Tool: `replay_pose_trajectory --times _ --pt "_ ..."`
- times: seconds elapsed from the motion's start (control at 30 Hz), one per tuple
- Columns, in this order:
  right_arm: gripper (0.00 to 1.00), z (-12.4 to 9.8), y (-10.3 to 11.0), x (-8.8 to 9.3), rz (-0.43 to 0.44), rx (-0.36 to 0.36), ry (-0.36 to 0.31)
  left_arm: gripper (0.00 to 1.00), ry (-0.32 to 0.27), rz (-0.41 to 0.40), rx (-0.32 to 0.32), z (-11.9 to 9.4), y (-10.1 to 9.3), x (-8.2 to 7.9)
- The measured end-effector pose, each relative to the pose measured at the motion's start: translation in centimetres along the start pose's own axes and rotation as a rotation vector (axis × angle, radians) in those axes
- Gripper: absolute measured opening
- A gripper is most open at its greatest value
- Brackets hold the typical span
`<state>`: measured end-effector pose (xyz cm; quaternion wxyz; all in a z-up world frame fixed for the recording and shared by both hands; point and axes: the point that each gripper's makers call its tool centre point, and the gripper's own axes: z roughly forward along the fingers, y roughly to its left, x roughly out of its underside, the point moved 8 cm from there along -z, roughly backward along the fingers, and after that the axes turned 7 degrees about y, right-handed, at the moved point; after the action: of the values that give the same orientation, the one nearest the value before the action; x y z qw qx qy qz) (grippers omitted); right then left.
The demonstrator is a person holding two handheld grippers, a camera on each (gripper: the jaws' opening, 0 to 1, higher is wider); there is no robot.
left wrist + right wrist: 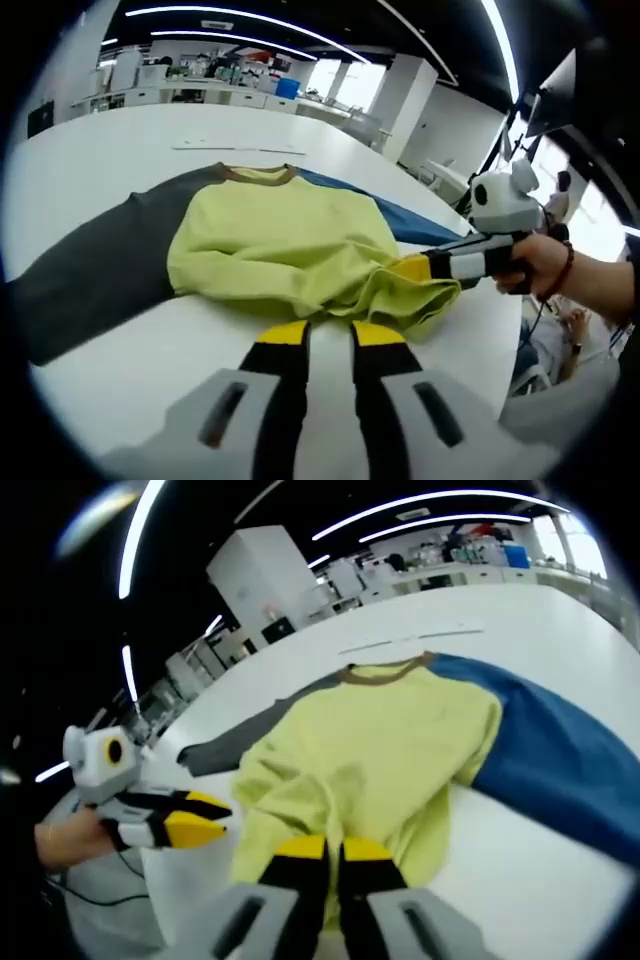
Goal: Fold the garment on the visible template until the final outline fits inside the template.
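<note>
Yellow-tipped jaws of the left gripper (330, 335) rise nearest the lens in the left gripper view, held close together with only a narrow slot of white between them, clamped on nothing; the garment's lower edge lies just ahead of their tips, apart from them.

Components, largest first:

1. White table (120, 140), extending ahead of and to both sides of the jaws.
2. Garment (280, 245), a shirt with a yellow-green body, one dark grey sleeve (90, 270), one blue sleeve (560, 750) and a brown collar (258, 175). It lies flat ahead of both grippers, collar at the far end, sleeves spread outward.
3. Right gripper (335, 852). In the right gripper view its jaws stand together over the bunched lower hem (410, 295), with yellow-green cloth at the tips; in the left gripper view its yellow tip presses into the same bunched corner. Judged to be clamped on the hem.
4. Two thin strips on the table beyond the collar (235, 148), possibly template marks; too small to confirm.

Hazards, judged from this state:

- Pulling the hem with one gripper alone may drag the whole body sideways, since the left jaws grip nothing.
- The hem is already rumpled; folding from here may trap creases.
- Both sleeves lie wide, so the outline probably exceeds any template until they are folded inward.
</note>
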<state>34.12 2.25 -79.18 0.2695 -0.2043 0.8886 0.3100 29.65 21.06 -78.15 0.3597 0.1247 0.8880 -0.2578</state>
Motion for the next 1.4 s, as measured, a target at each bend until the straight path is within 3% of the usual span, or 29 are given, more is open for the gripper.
replay_pose_trajectory --times 0.57,1.07,1.3,1.4 --pt "0.00 0.1 -0.1 0.1 -0.027 0.011 -0.009 0.11 0.030 -0.089 -0.006 2.4 -0.1 0.5" --pt "0.00 0.0 0.2 0.3 -0.024 0.005 -0.015 0.12 0.015 -0.160 0.030 2.4 1.2 -0.4" --pt "0.00 0.0 0.4 0.3 -0.048 0.020 -0.016 0.09 0.030 -0.087 0.021 2.9 0.3 -0.2" --pt "0.00 0.0 0.3 0.3 -0.054 0.023 -0.017 0.08 0.055 0.050 0.001 3.0 0.1 -0.2"
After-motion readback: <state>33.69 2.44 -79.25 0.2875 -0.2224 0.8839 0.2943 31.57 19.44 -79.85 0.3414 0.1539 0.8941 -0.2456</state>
